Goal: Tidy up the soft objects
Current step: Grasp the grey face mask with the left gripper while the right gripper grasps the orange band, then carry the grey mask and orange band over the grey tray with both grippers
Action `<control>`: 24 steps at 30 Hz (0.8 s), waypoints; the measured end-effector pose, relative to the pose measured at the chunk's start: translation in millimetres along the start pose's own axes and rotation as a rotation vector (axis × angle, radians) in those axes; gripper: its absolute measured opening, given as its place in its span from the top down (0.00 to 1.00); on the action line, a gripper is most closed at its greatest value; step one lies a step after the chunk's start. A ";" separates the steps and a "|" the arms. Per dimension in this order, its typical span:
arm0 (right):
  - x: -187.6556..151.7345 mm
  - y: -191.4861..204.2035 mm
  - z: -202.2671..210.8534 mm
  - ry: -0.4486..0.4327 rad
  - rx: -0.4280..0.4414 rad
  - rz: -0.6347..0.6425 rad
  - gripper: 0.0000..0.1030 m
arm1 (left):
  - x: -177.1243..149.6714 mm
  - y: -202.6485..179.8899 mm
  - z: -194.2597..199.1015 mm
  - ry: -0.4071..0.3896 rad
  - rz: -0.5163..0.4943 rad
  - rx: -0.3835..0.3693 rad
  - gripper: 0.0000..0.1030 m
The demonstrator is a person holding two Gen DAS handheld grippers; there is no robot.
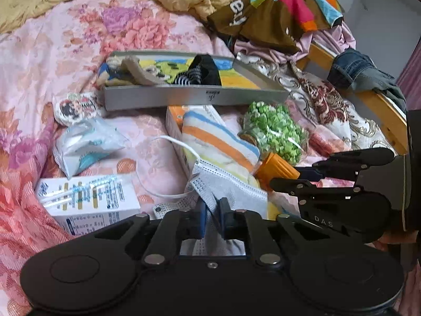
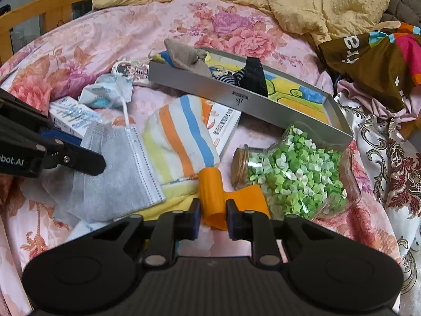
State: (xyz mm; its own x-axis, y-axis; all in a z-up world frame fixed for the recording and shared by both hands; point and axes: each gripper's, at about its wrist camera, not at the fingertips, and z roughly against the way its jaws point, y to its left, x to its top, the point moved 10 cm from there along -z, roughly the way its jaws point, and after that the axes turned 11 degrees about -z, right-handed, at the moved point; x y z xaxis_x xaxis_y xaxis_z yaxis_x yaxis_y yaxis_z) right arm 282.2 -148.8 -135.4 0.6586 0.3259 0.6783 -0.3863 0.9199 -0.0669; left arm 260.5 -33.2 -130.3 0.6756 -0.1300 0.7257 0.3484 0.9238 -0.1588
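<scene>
A grey face mask (image 1: 231, 192) (image 2: 113, 173) lies on the pink floral bedspread, and my left gripper (image 1: 213, 217) is shut on its near edge. A striped cloth (image 1: 218, 142) (image 2: 179, 137) lies beside the mask, over a white and orange box. My right gripper (image 2: 213, 214) is shut on an orange plastic piece (image 2: 210, 184) (image 1: 273, 169) just right of the cloth. Behind them a grey tray (image 1: 184, 98) (image 2: 236, 97) holds a beige sock and a black striped sock. In the right wrist view the left gripper's fingers (image 2: 79, 159) rest on the mask.
A cork-stoppered jar of green paper stars (image 1: 276, 129) (image 2: 297, 173) lies right of the orange piece. White boxes (image 1: 86, 197), a tissue packet (image 1: 86, 144) and a white cable (image 1: 181, 142) sit at the left. Crumpled clothes (image 1: 276, 13) and a wooden bed rail (image 1: 381, 105) lie at the right.
</scene>
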 end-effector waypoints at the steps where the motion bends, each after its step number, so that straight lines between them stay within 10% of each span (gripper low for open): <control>1: 1.3 -1.1 1.8 -0.007 0.004 -0.011 0.82 | 2.2 0.0 2.5 -0.015 -0.002 0.004 0.94; 24: 61.9 -14.7 74.5 -0.395 0.098 -0.162 0.83 | 70.7 -23.1 51.6 -0.329 -0.111 0.059 0.96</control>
State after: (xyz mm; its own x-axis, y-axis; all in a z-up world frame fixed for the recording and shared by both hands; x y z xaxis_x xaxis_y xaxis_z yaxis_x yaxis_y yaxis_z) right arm 280.5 -158.4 -38.0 0.4256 0.0535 0.9033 -0.3709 0.9209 0.1201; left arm 266.7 -45.2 -40.7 0.3872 -0.1165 0.9146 0.3630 0.9311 -0.0351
